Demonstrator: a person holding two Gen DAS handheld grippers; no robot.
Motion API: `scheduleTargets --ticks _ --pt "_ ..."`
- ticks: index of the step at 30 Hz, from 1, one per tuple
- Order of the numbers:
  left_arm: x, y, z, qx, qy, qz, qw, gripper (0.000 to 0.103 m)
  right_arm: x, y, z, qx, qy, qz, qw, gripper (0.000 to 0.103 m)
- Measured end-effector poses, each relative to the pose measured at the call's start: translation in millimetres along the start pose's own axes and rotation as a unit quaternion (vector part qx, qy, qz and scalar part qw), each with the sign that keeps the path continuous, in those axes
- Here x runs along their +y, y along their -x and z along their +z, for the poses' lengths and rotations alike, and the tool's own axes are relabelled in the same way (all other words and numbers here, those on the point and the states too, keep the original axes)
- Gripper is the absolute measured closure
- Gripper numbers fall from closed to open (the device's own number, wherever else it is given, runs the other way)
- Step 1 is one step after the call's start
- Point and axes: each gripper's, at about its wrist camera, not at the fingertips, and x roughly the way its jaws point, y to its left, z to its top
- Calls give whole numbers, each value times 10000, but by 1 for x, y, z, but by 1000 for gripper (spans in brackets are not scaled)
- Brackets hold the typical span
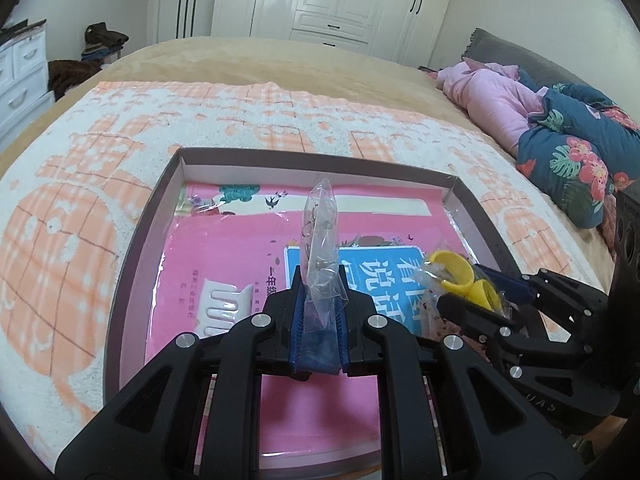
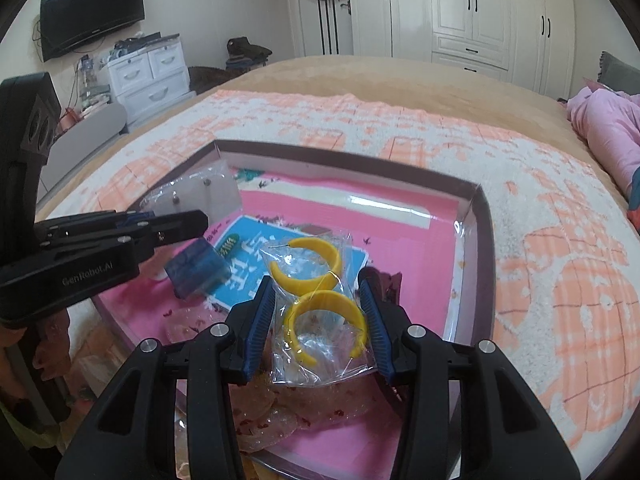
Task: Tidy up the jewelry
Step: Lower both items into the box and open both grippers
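Note:
My left gripper (image 1: 320, 276) is shut on a clear plastic bag of small earrings (image 1: 320, 224), which stands up from between the blue pads. In the right wrist view that left gripper (image 2: 198, 220) comes in from the left with the same bag (image 2: 200, 194), and a blue part hangs under its fingers. My right gripper (image 2: 316, 280) is shut on a clear bag holding two yellow hoop earrings (image 2: 320, 296). The left wrist view has this bag (image 1: 460, 276) at the right, in the right gripper (image 1: 468, 286). Both grippers hover over an open shallow box (image 1: 132, 248).
A pink book (image 1: 224, 248) lines the box, with a white comb-like piece (image 1: 224, 308) on it. Crumpled clear bags with red bits (image 2: 280, 412) lie at the box's near edge. The box rests on an orange-and-white towel (image 1: 120, 152) on a bed. Pink and floral bedding (image 1: 560, 132) sits right.

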Motion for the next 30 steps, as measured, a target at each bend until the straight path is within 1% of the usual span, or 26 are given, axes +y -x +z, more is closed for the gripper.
scheduleTargets --ticks 2,8,11,14,19,22,25,28,30 --pt "1 -1 -1 17 10 -1 10000 96 1 -3 -3 53 3 -6 10000 59" --pt "3 -1 -3 48 57 -18 10000 96 5 -2 -6 32 81 -21 10000 58" --pt "3 0 -3 46 60 -17 10000 96 4 -1 -6 25 59 10 10000 52" --pt "3 1 -3 31 82 -18 10000 96 4 2 -7 -9 31 21 10000 50" --pt "6 6 -3 1 144 -32 9999 96 1 11 -7 -87 -118 88 9999 39" --pt "8 10 -3 -25 196 -67 9998 89 -3 18 -7 -159 -258 161 9994 32" --pt "9 15 -3 -59 213 -69 9997 88 -5 27 -7 -273 -315 161 9990 30" --pt "9 19 -4 -88 245 -86 9996 81 -5 35 -6 -394 -283 117 9988 25" --pt "9 23 -4 -117 272 -117 9995 76 -5 38 -7 -447 -278 95 9986 24"
